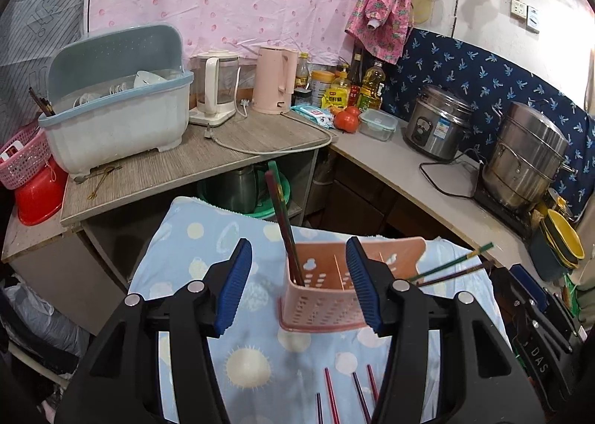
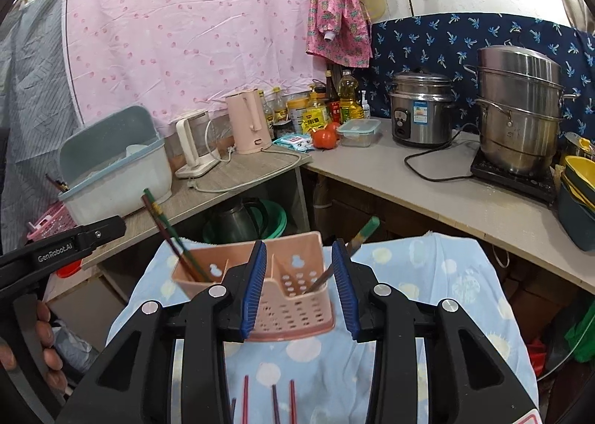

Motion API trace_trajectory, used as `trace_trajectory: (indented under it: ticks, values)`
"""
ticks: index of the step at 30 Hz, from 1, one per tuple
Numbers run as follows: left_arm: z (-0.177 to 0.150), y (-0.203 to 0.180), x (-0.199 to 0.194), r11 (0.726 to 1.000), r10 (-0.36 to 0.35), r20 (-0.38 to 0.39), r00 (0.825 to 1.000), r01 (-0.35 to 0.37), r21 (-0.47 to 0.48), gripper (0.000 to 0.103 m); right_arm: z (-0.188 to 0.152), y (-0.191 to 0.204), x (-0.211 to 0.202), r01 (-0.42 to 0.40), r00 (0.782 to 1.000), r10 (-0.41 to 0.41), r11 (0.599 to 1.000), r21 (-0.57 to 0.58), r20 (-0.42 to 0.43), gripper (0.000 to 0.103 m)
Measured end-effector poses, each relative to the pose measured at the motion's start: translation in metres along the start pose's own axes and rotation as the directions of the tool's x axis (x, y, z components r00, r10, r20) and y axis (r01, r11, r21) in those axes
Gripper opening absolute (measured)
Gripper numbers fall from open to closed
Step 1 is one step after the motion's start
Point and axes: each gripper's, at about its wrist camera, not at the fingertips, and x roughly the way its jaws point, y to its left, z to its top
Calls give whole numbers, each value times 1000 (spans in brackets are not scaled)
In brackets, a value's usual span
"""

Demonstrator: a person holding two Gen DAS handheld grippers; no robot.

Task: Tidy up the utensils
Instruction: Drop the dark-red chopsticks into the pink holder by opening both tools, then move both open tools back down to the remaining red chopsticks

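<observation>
Pink utensil holder on a blue cloth, chopsticks in two compartments

The pink utensil holder [image 2: 286,297] stands at centre frame on the blue patterned cloth [image 2: 427,312]; one chopstick pair [image 2: 167,230] leans in its left compartment, another chopstick pair [image 2: 357,242] in its right, and loose chopsticks [image 2: 267,401] lie at the bottom. Both the left hand-held gripper [image 1: 297,286] and right hand-held gripper [image 2: 299,288] angle downward toward it, jaws apart, gripping nothing.

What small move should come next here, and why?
Probably lower one open gripper, say the left gripper, onto a loose chopstick on the blue cloth. Both grippers are empty, several chopsticks remain there, and the pink utensil holder already holds pairs in two compartments.
</observation>
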Motion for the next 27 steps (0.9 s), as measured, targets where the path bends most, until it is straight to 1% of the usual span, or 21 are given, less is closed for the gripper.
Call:
trace_trajectory:
  ticks: [5,9,15,19,21,24,27]
  values:
    - [-17,-5,-20,1000,-7,-2,1000,7,14,50,-16,6,-24,-11,1000,11,1000,-2,-6,36]
    - [-35,-11,-33,999,-10,-14,1000,10,33,50,-36,9,-44,-2,1000,2,1000,-10,-11,36]
    - [-72,-18,-49,998,-24,-49,999,26,50,50,-72,5,-66,3,999,-3,1000,0,-53,36]
    - [-102,-20,-55,997,-25,-86,996,31,66,50,-103,1,-79,21,995,-21,1000,-6,-93,36]
    - [-118,-19,-57,998,-29,-111,993,36,59,50,-122,-3,-83,21,992,-20,1000,2,-125,36]
    - [-146,-17,-58,998,-28,-148,989,36,55,50,-148,-8,-86,26,985,-25,1000,5,-172,36]
    - [-174,-16,-56,998,-18,-191,981,30,62,50,-176,-14,-87,36,973,-35,999,-3,-227,36]
